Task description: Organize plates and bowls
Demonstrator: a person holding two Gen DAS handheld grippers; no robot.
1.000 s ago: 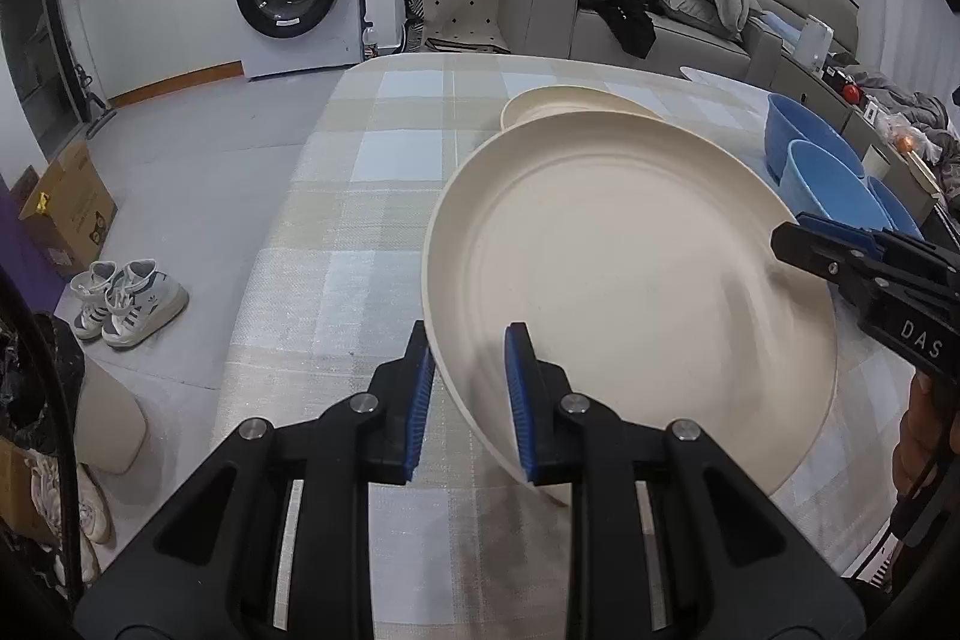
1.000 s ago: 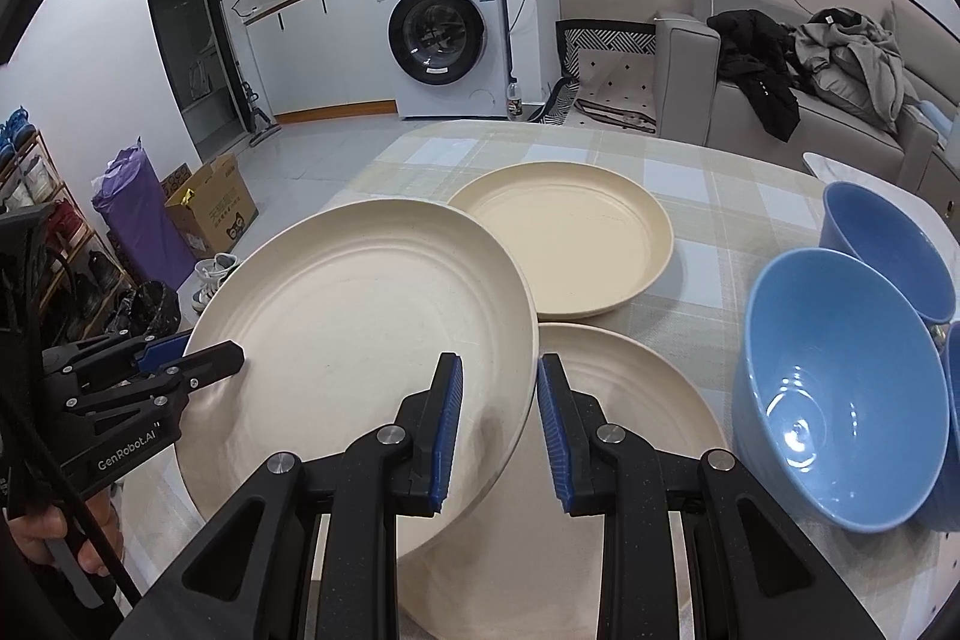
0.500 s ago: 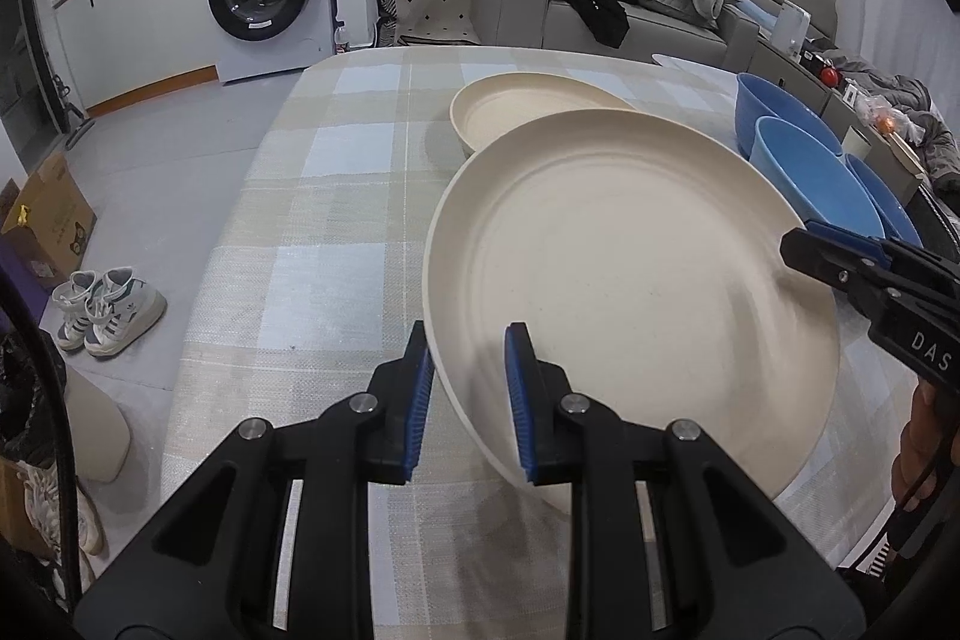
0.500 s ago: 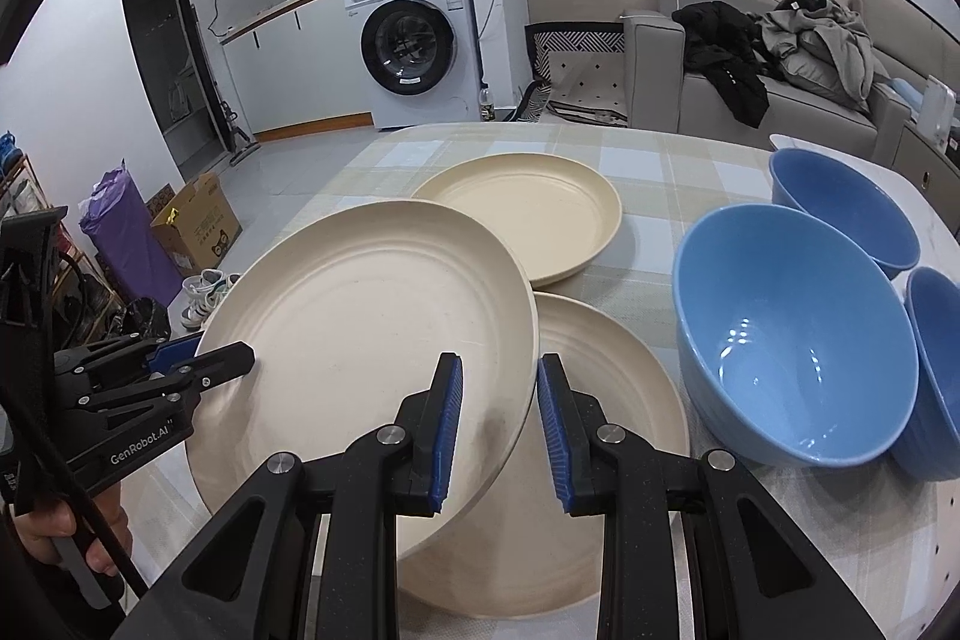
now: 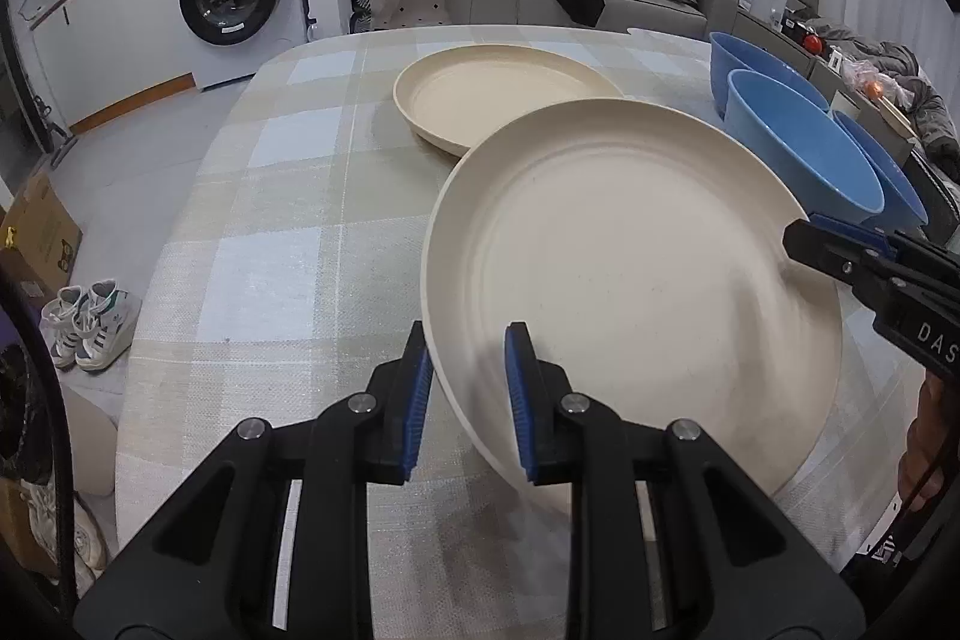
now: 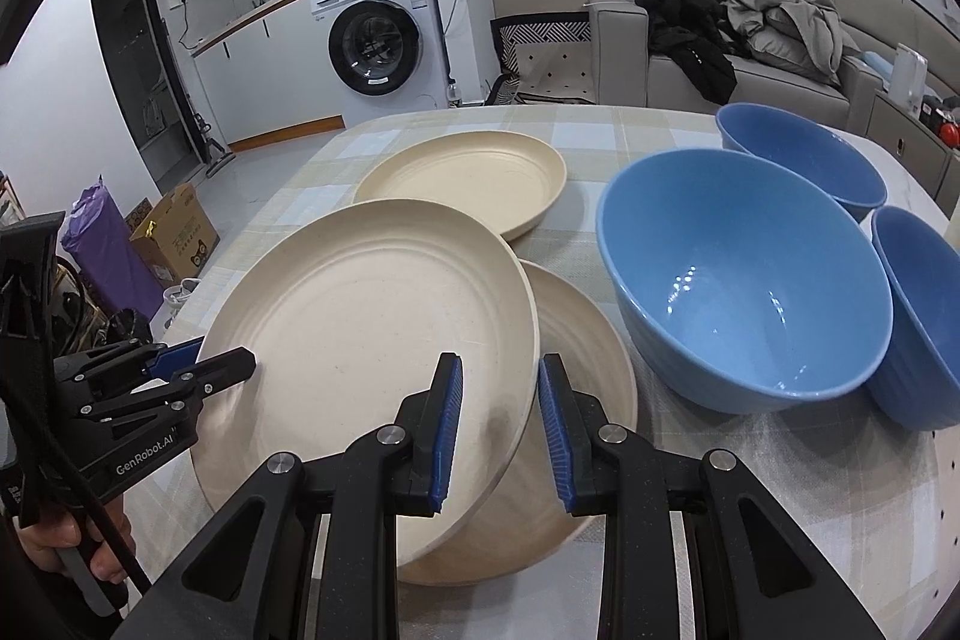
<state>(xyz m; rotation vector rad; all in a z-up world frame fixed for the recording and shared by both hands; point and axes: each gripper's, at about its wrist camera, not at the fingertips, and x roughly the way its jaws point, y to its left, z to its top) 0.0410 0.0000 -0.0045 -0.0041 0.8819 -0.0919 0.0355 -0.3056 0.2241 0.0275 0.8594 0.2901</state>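
Both grippers (left (image 5: 467,394), right (image 6: 499,424)) apparently clamping cream plate (image 6: 372,334)

Washing machine (image 6: 375,34) by wall — clothes (image 6: 774,13) heaped on sofa (image 6: 750,70) — sneakers (image 5: 87,322) on floor.

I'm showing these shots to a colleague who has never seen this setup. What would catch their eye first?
Probably the big cream plate held up at a tilt by both grippers, the left gripper and the right gripper clamped on opposite rims. Under it another cream plate lies on the checked tablecloth, with three blue bowls to the right.
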